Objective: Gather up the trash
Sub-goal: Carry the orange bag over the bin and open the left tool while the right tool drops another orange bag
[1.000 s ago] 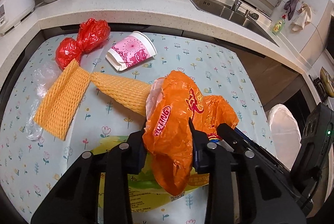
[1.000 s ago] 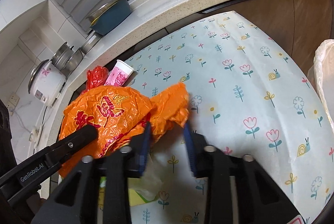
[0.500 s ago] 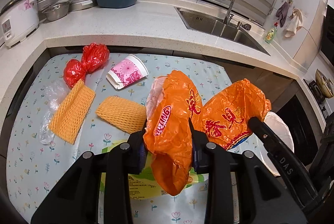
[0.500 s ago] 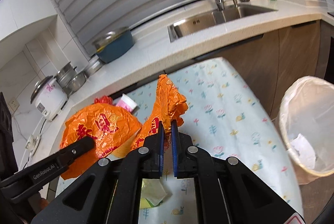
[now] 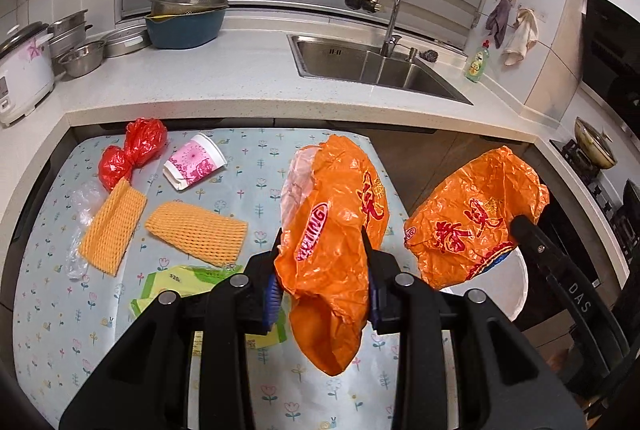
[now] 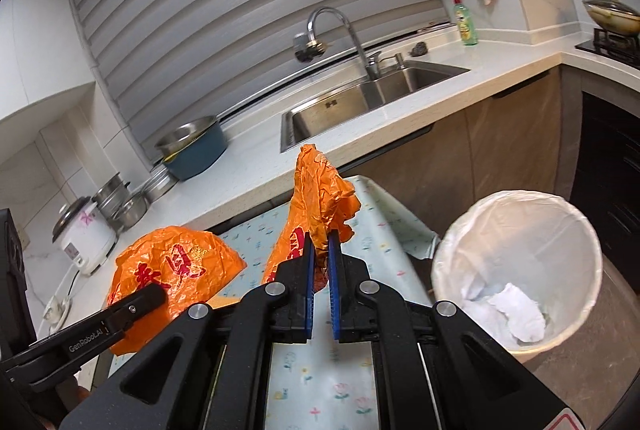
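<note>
My left gripper (image 5: 322, 250) is shut on an orange plastic bag (image 5: 336, 230) and holds it above the flowered table (image 5: 48, 318). My right gripper (image 6: 319, 246) is shut on a second orange plastic bag (image 6: 320, 197), lifted off the table's right end; that bag also shows in the left wrist view (image 5: 472, 222). A white-lined trash bin (image 6: 520, 262) with crumpled white paper inside stands on the floor, right of the table. On the table lie a red bag (image 5: 132, 153), a pink paper cup (image 5: 194, 165), two orange foam nets (image 5: 196, 232) and a green packet (image 5: 176, 282).
A clear plastic film (image 5: 80, 213) lies at the table's left edge. Behind the table runs a white counter (image 5: 240, 81) with a sink (image 5: 372, 65), a blue basin (image 5: 184, 25), pots and a rice cooker (image 5: 20, 77). A stove is at far right.
Both grippers have risen and moved right with their orange bags. The right gripper closed on its bag, lifted it off the table and now sits close to the bin.
</note>
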A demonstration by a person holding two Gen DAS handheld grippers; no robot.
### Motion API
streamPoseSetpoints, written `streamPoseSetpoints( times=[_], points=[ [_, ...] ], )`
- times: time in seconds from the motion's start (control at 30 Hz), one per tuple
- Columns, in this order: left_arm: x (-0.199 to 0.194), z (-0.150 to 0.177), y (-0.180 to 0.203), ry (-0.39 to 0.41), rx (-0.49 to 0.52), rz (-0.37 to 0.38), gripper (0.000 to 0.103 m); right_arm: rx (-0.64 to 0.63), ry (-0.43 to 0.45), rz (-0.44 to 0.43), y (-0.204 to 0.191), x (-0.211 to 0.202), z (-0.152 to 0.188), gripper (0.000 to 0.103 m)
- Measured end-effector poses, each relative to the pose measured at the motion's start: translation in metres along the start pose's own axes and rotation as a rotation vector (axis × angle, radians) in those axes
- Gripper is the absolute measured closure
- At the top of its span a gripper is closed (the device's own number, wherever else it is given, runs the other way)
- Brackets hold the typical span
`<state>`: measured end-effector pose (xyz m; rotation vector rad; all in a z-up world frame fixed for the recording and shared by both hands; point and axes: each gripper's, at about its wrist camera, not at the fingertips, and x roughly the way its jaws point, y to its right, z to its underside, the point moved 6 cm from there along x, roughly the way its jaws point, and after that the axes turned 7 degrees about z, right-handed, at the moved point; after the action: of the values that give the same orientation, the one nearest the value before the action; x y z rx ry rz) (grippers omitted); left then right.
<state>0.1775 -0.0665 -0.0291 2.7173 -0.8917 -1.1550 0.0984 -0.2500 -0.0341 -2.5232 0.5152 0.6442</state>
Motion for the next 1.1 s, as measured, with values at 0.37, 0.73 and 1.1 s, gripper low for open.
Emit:
streamPoseSetpoints(
  times=[0.37, 0.73, 1.1],
  points=[
    [0.004, 0.013, 0.072, -0.017, 0.085, 0.056, 0.072, 0.046, 0.037, 0.063, 0.063, -0.038, -0.009, 0.096],
    [0.026, 0.026, 0.136, -0.059, 0.166, 0.115, 0.072, 0.082, 0.066, 0.143, 0.122, -0.062, -0.019, 0.096],
    [0.074, 0.046, 0.19, -0.152, 0.24, 0.207, 0.071, 0.126, 0.076, 0.227, 0.175, -0.068, -0.022, 0.096]
  ],
)
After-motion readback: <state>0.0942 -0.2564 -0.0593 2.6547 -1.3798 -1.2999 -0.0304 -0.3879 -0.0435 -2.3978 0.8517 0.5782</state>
